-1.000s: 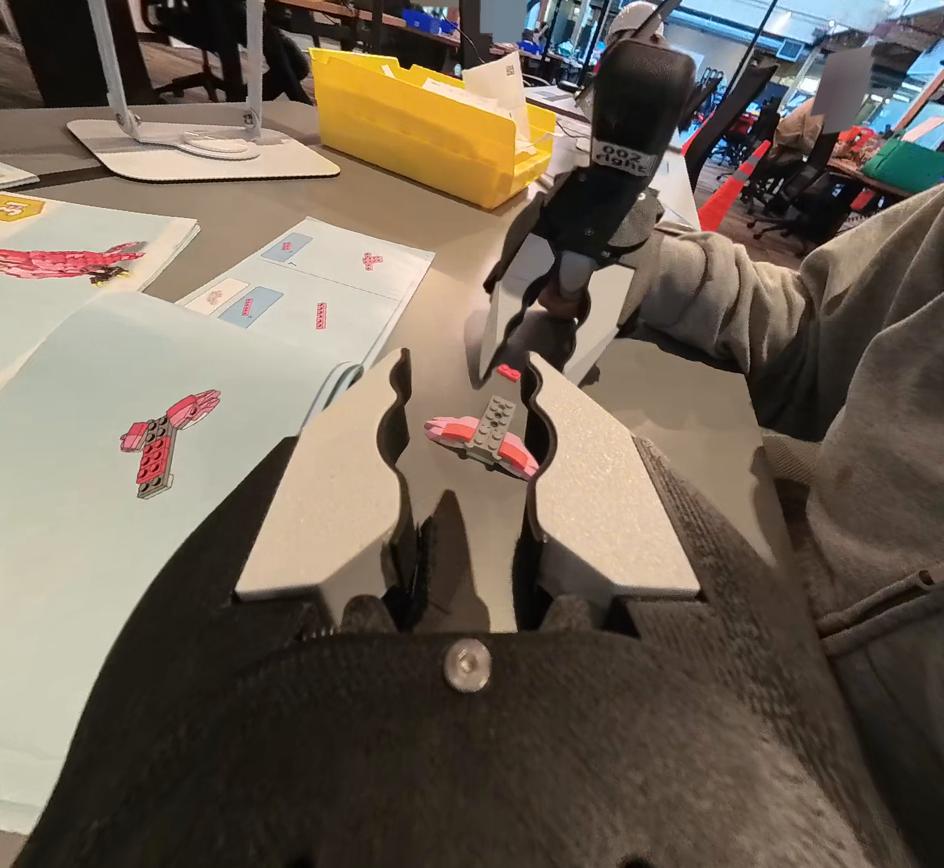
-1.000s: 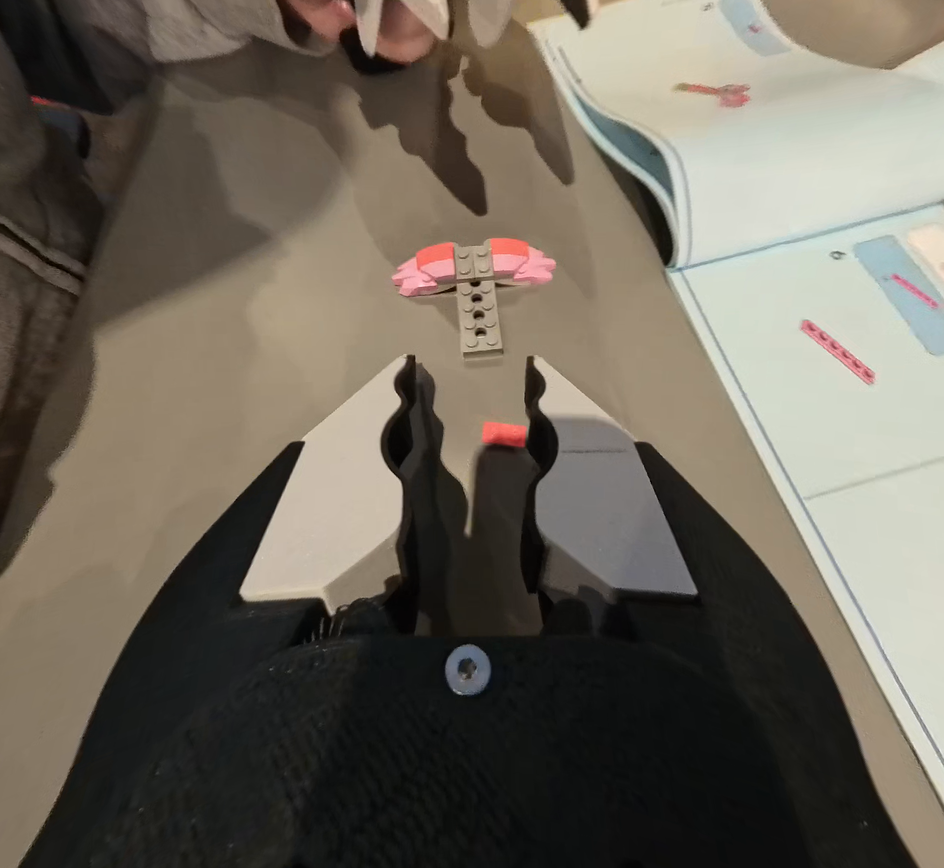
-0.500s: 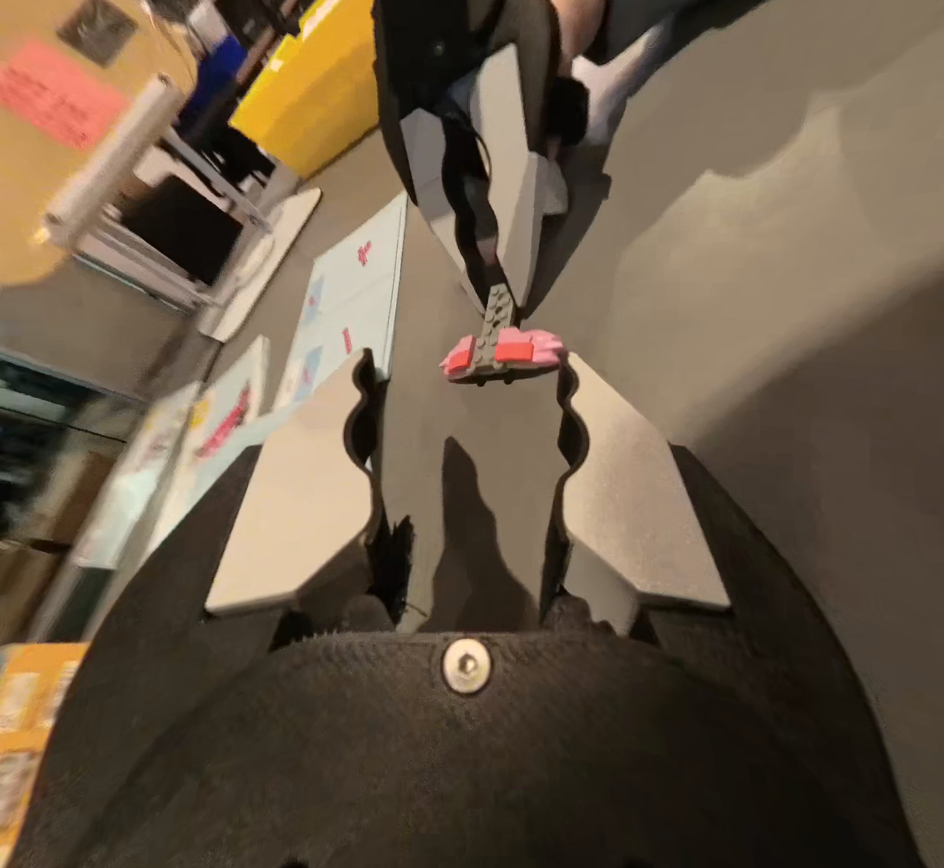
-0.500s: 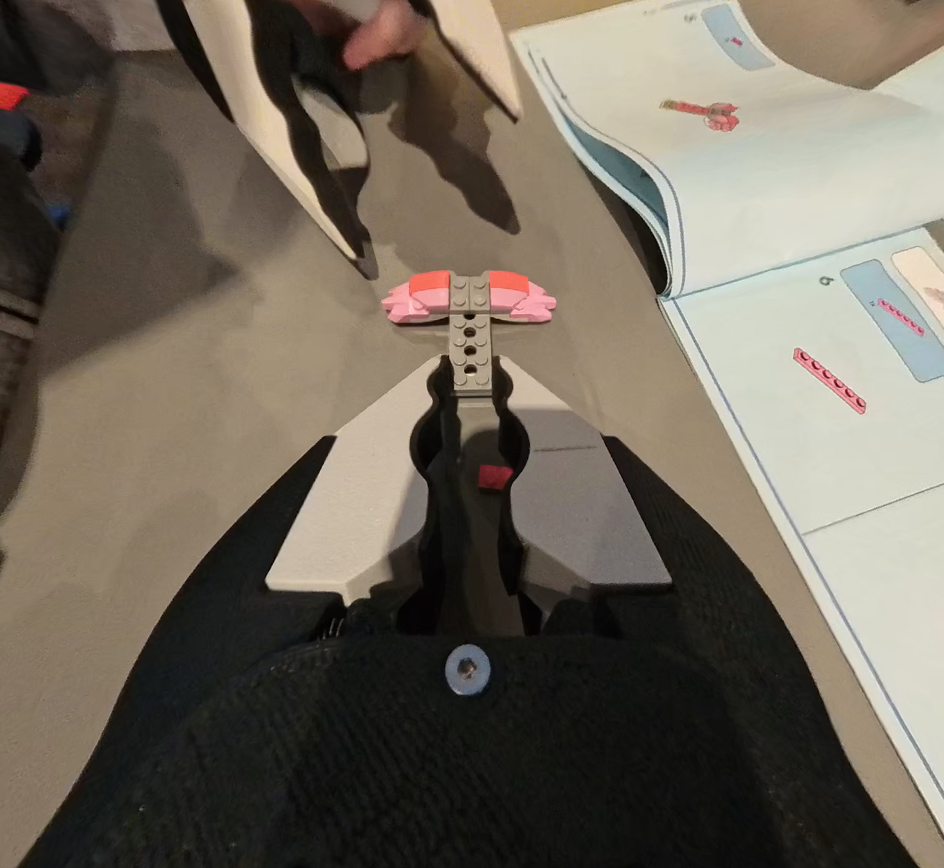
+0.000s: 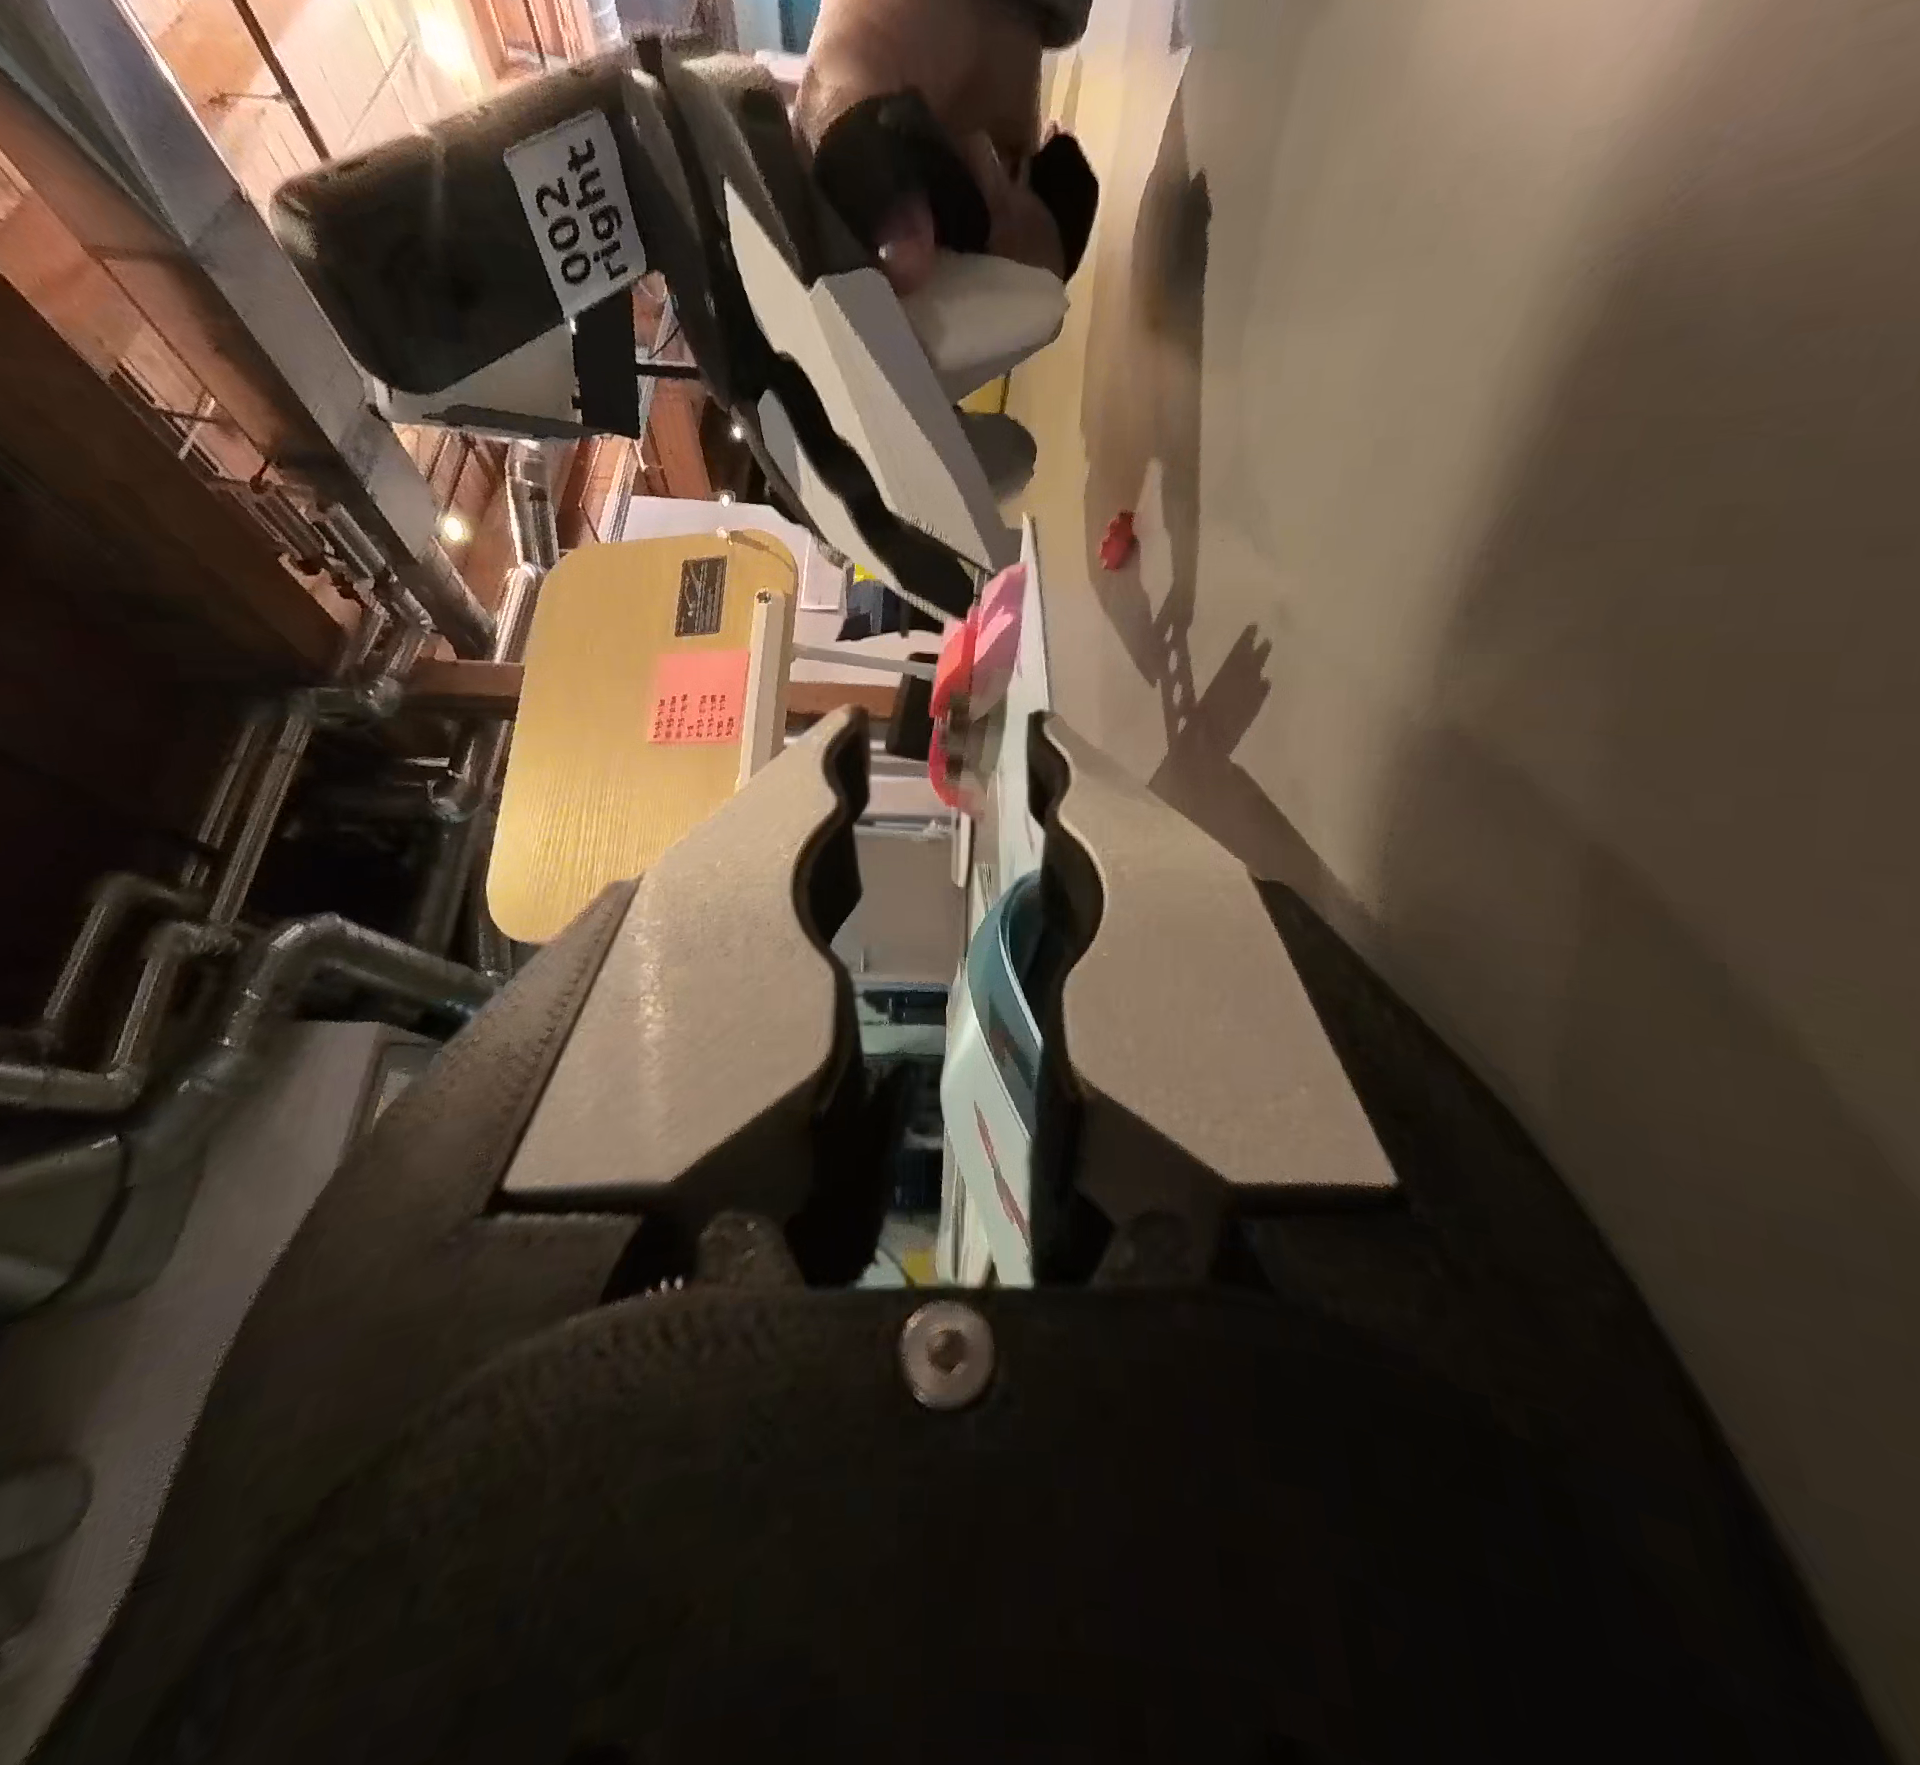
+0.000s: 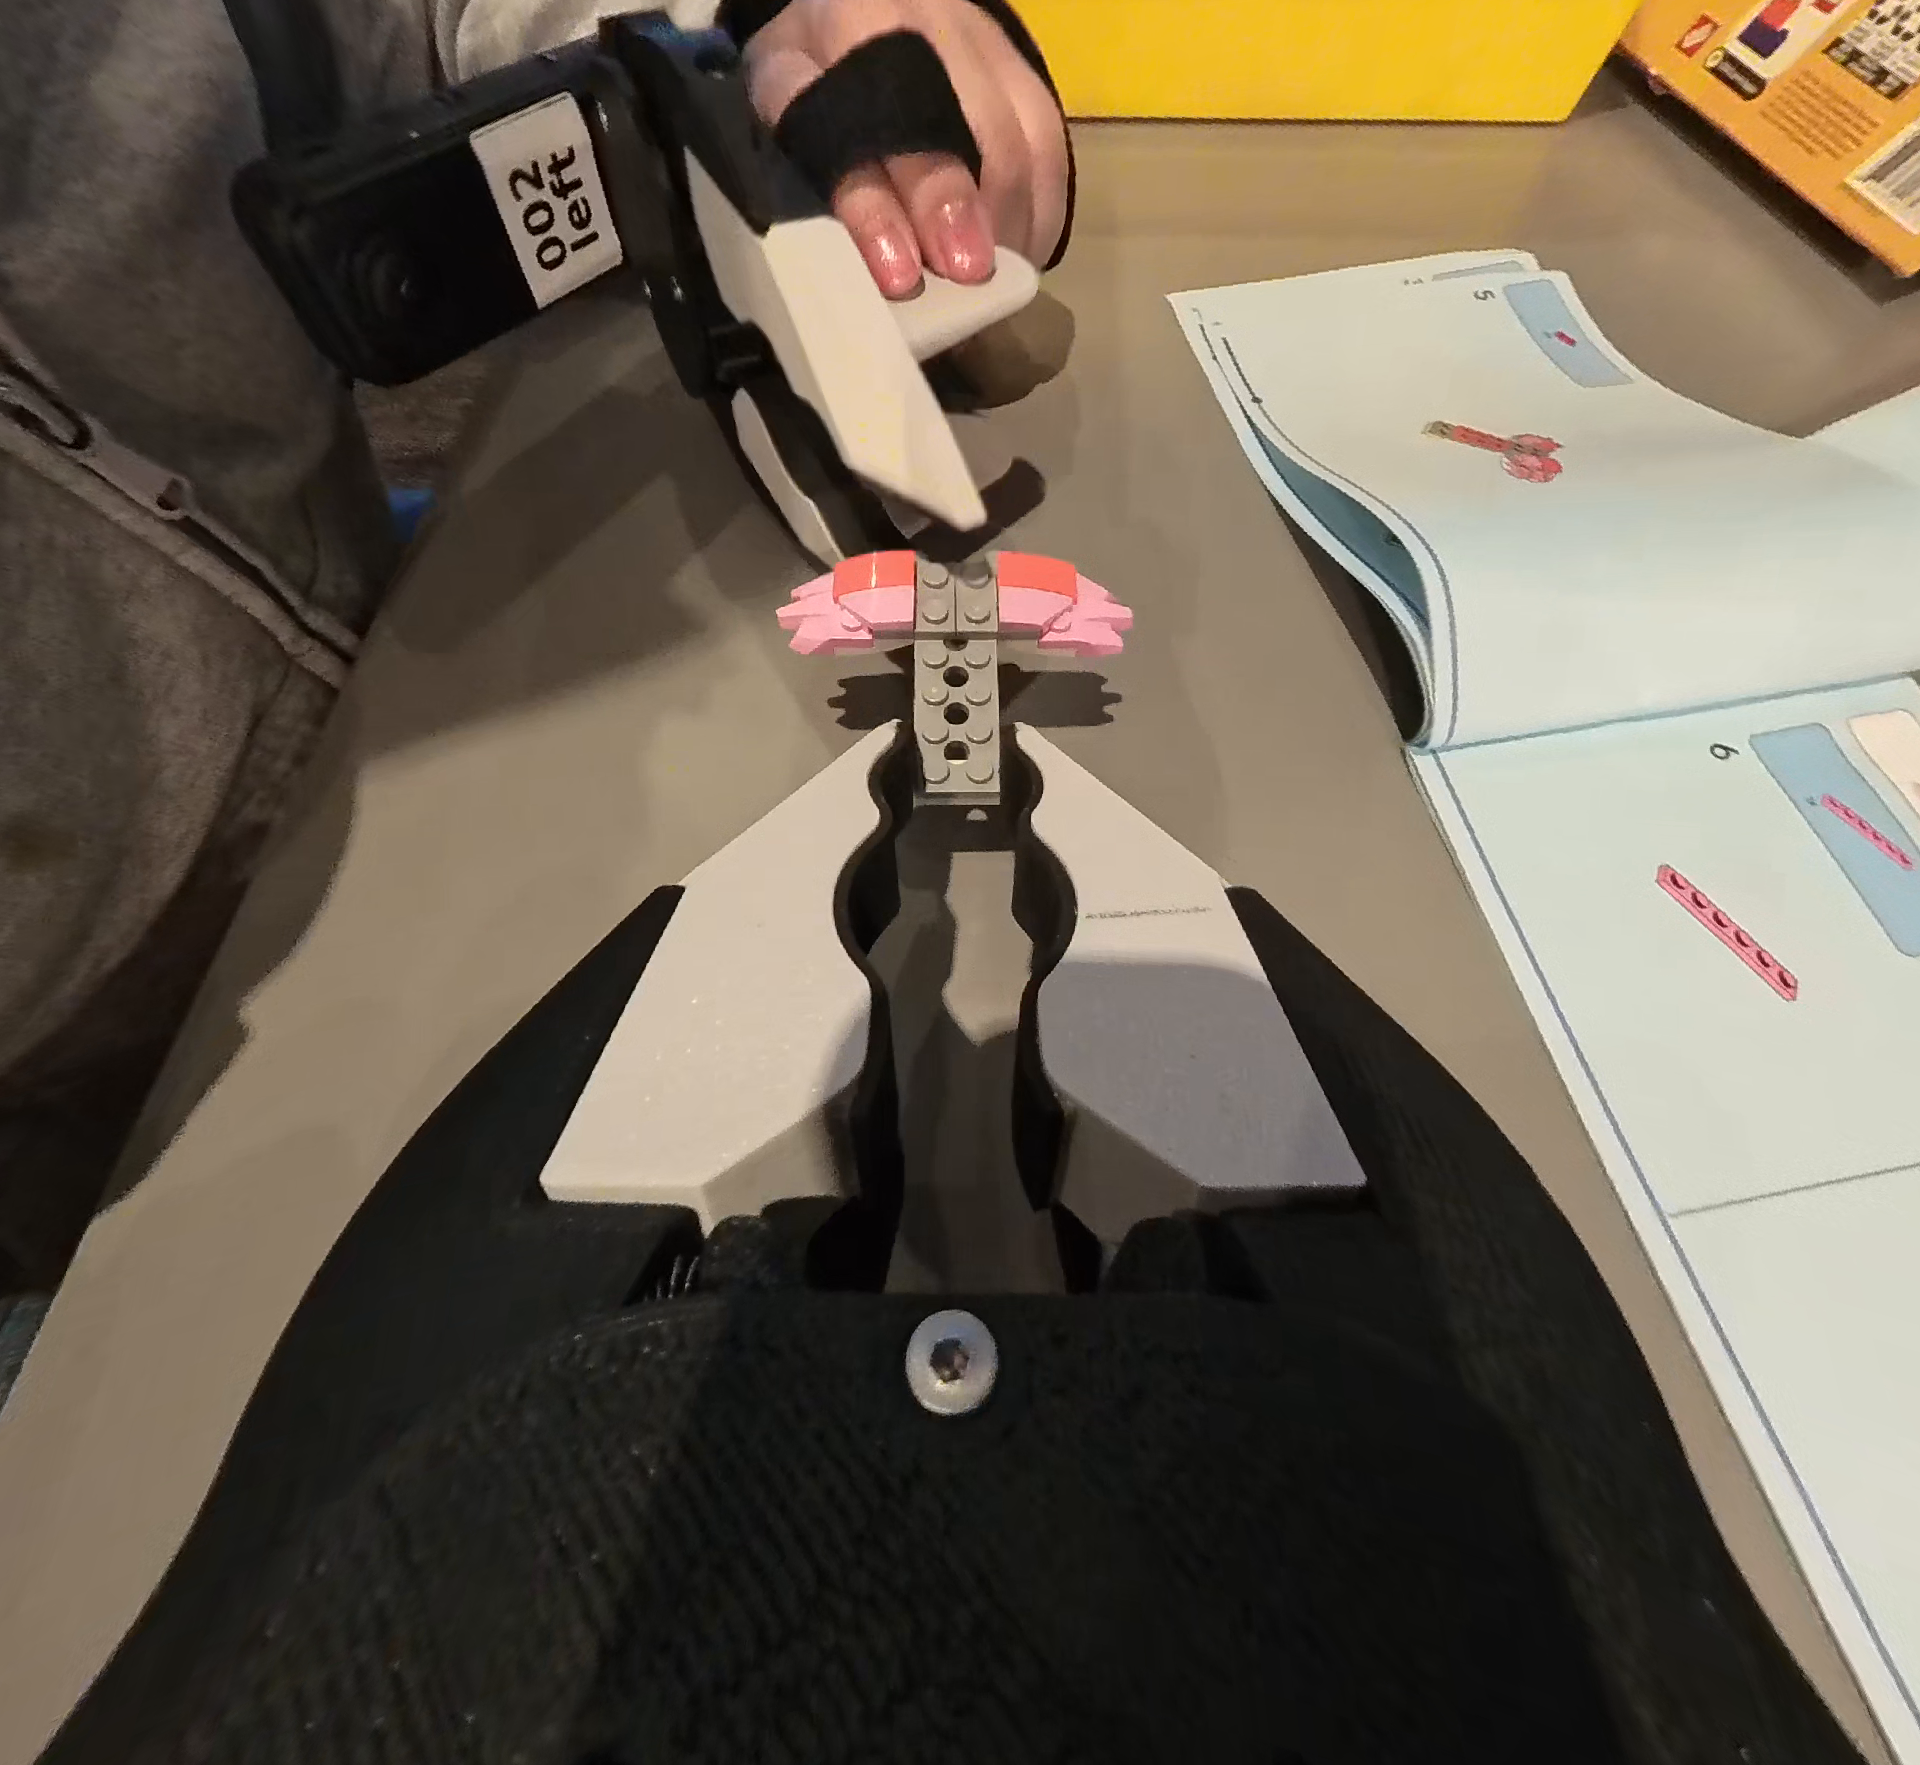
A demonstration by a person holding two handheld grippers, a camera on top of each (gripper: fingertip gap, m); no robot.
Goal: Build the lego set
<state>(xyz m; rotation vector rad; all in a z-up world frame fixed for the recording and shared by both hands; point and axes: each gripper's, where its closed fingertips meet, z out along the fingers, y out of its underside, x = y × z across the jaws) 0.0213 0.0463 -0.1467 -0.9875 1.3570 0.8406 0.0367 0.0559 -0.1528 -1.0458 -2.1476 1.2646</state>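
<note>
right gripper (image 6: 956,770) pinches grey end of lego piece (image 6: 956,619), lifted off table (image 6: 540,780) | left gripper (image 5: 951,759) wide apart, holds nothing, tips just above piece | risk: hard push tips piece out

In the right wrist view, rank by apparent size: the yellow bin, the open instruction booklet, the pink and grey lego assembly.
1. Open instruction booklet, though nearness to the camera inflates it.
2. Yellow bin, cut off by the frame, so the order of these two is unsure.
3. Pink and grey lego assembly, clearly smallest.
</note>
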